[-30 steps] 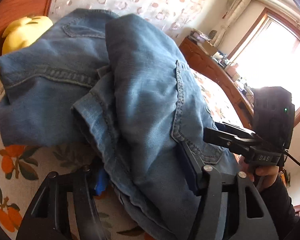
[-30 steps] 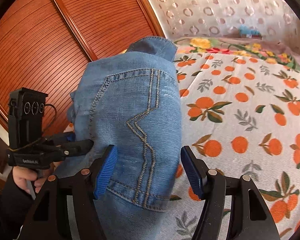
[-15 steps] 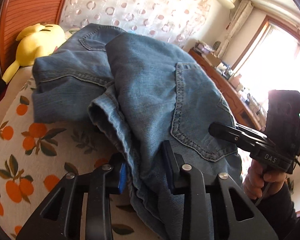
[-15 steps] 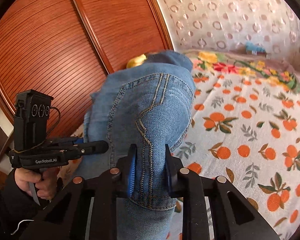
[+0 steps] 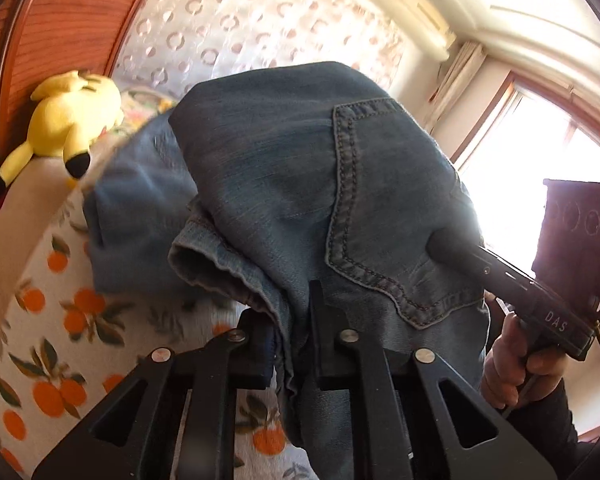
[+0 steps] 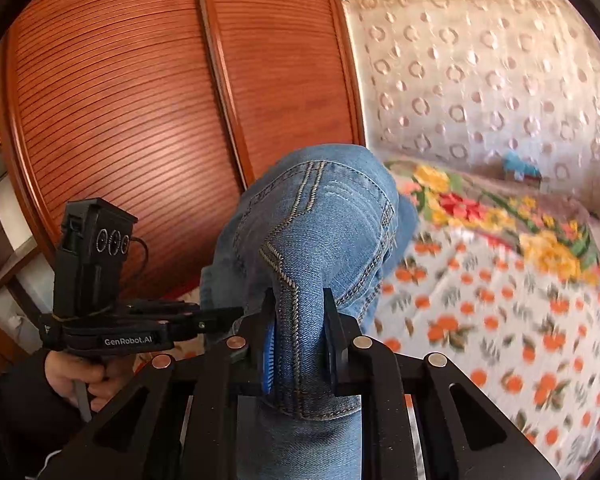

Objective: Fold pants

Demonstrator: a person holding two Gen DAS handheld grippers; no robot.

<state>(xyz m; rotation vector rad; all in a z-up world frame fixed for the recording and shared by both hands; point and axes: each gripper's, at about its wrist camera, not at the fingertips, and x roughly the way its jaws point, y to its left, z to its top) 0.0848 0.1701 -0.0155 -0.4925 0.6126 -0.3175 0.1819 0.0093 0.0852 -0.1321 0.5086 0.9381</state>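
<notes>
Blue denim pants [image 5: 284, 184] hang bunched in the air above the bed, back pockets showing. My left gripper [image 5: 294, 340] is shut on a fold of the pants near the hem. My right gripper [image 6: 298, 344] is shut on the pants [image 6: 316, 240] at the pocket seam. In the left wrist view the right gripper [image 5: 500, 272] shows at the right edge of the denim. In the right wrist view the left gripper [image 6: 220, 314] shows at the left, its tips against the cloth.
The bed sheet [image 6: 480, 320] has an orange-fruit print. A yellow plush toy [image 5: 68, 120] lies by the wooden wardrobe doors [image 6: 140, 120]. A floral blanket [image 6: 500, 208] lies at the head, under a patterned curtain [image 6: 480, 72]. A bright window [image 5: 540, 152] is to the right.
Both grippers closed from open onto the denim, then lifted it up off the bed. The pants now hang higher and more bunched.
</notes>
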